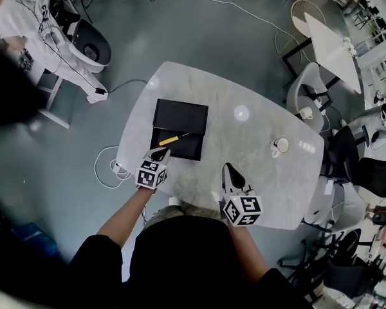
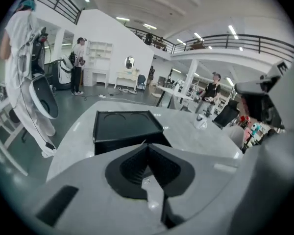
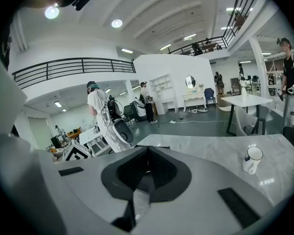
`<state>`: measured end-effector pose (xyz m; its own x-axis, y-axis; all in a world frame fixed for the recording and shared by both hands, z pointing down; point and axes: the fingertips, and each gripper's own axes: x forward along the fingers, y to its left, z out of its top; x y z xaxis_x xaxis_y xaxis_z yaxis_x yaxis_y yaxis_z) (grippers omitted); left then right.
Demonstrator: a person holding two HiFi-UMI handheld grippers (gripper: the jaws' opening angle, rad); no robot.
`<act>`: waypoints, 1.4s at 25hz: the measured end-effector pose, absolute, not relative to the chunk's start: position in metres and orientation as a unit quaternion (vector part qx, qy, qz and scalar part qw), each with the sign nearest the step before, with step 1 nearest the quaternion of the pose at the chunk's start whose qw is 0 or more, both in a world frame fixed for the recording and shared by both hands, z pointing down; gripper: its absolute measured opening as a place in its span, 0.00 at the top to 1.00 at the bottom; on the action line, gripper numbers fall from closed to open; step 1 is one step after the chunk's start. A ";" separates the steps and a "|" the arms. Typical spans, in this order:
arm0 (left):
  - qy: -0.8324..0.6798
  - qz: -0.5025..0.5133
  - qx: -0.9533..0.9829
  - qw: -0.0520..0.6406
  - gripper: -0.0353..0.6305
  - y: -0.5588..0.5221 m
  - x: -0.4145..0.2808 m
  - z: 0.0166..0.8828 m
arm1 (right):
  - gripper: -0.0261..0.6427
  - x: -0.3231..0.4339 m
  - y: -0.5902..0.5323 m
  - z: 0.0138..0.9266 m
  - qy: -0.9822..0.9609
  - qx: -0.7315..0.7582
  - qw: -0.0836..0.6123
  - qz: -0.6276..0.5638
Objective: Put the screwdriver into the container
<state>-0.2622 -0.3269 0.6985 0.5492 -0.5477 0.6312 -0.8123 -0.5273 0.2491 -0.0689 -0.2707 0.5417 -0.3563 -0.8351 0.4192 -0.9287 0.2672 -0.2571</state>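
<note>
A black container [image 1: 180, 131] lies open on the left part of the pale table [image 1: 244, 140], its lid [image 1: 180, 116] folded back on the far side. The screwdriver [image 1: 170, 140], with a yellow handle and a thin shaft, rests inside the container's near half. My left gripper [image 1: 159, 154] is shut and empty at the container's near edge, just below the handle. In the left gripper view the container [image 2: 125, 126] sits straight ahead of the left gripper [image 2: 147, 146]. My right gripper [image 1: 231, 171] is shut and empty over the table's near middle, apart from the container. The right gripper [image 3: 147, 148] holds nothing.
A white mug [image 1: 280, 146] stands on the right side of the table, also the mug [image 3: 252, 159] in the right gripper view. Chairs [image 1: 309, 98] crowd the table's right side. A white cable [image 1: 106, 169] coils on the floor at left. A person in white [image 3: 100, 114] stands farther off.
</note>
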 end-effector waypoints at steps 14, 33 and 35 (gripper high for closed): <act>-0.482 0.057 0.862 0.145 0.92 -0.278 -0.271 0.503 | 0.94 -0.075 -0.253 0.484 -0.800 0.575 0.092 0.147; -0.515 0.037 0.848 0.118 0.92 -0.242 -0.300 0.461 | 0.94 -0.117 -0.240 0.453 -0.818 0.558 0.101 0.096; -0.515 0.037 0.849 0.116 0.92 -0.243 -0.299 0.460 | 0.94 -0.120 -0.240 0.453 -0.820 0.556 0.101 0.094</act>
